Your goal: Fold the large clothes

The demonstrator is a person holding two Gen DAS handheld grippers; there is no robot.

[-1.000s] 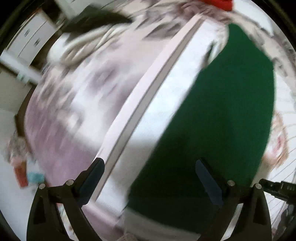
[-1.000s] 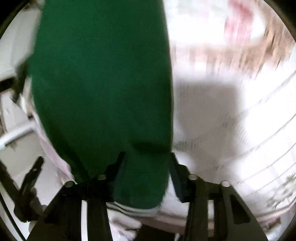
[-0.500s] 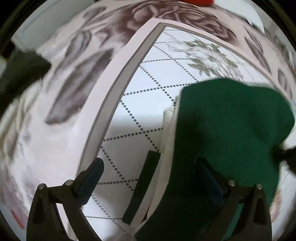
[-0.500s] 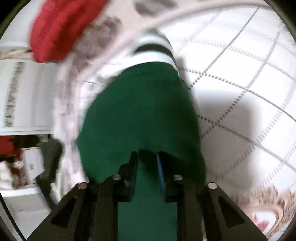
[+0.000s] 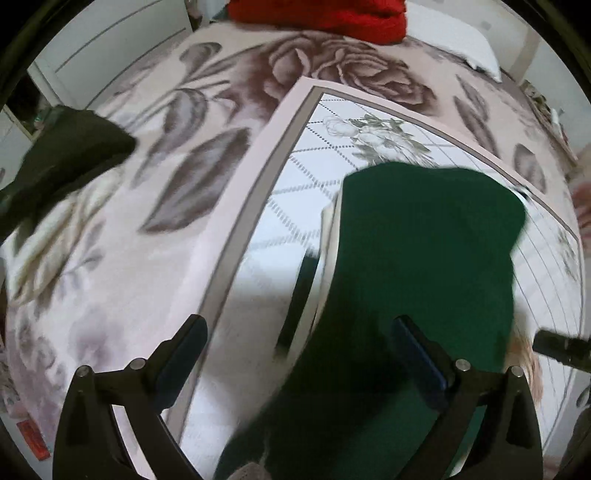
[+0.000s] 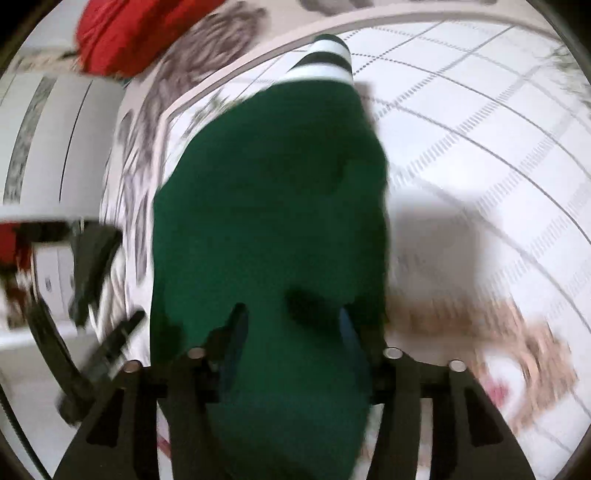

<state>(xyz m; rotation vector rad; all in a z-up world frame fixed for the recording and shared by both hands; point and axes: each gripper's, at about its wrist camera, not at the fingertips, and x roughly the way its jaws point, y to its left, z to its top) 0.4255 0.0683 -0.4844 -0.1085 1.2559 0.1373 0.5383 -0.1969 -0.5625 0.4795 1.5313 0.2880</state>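
Left wrist view: green garment (image 5: pixel 424 258) on the white quilted sheet (image 5: pixel 295 192) (red item (image 5: pixel 317 14) beyond), left gripper (image 5: pixel 295 354) wide open, empty; right gripper (image 6: pixel 290 328) partly parted, fabric between its jaws.

bed (image 5: pixel 110 236), rose-print blanket. On it: white grid-pattern sheet (image 5: pixel 280 229) at centre, green garment (image 5: pixel 424 240) on sheet, red clothes (image 5: pixel 317 14) 12 o'clock, dark garment (image 5: pixel 62 155) 9 o'clock.

The right gripper (image 6: pixel 291 332), clamped tight on the green garment (image 6: pixel 273 206) half a second ago, has spread its jaws wider around the cloth, while the garment's striped cuff (image 6: pixel 325 61) has swung into sharper view.
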